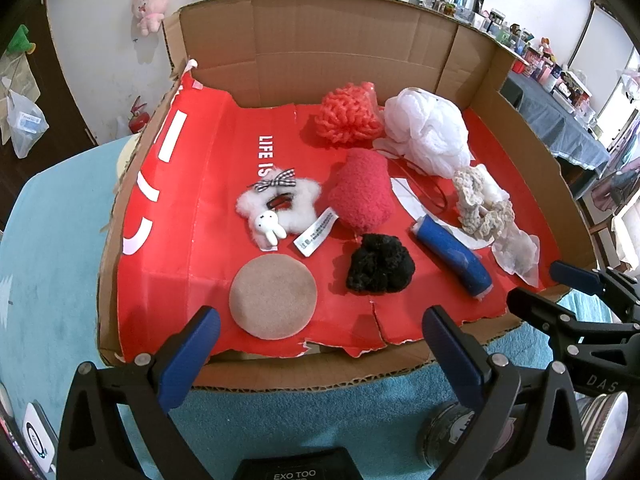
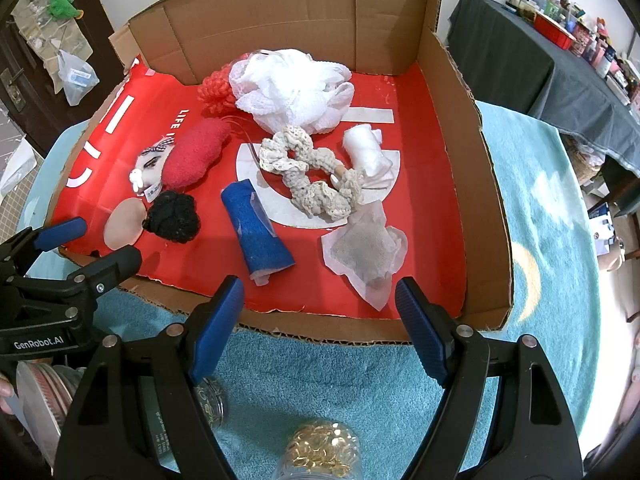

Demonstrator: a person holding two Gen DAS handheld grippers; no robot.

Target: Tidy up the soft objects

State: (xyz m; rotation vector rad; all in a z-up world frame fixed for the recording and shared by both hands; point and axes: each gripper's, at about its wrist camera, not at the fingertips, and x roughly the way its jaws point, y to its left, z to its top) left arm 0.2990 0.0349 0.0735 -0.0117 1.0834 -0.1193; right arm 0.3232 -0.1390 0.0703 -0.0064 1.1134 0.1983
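Observation:
A cardboard box [image 1: 320, 40] lined in red holds several soft items. Near its front lie a tan round puff [image 1: 273, 296], a black scrunchie [image 1: 378, 264] and a blue roll [image 1: 452, 256]. Behind them are a white star plush [image 1: 276, 204], a red fuzzy heart [image 1: 362, 192], an orange knit ball [image 1: 348, 114], a white mesh pouf [image 1: 430, 136], cream crochet scrunchies [image 2: 308, 176] and a white sachet [image 2: 368, 252]. My left gripper [image 1: 320, 344] hovers open at the box's front edge, before the puff. My right gripper [image 2: 320, 328] is open before the blue roll [image 2: 258, 236] and sachet. Neither touches anything.
The box sits on a teal fluffy mat [image 2: 532, 200]. Close below the grippers stand a jar of gold rings [image 2: 320, 452] and a round tin [image 1: 452, 428]. A table with dark cloth [image 2: 512, 52] and clutter stands at the right. The box walls rise at back and right.

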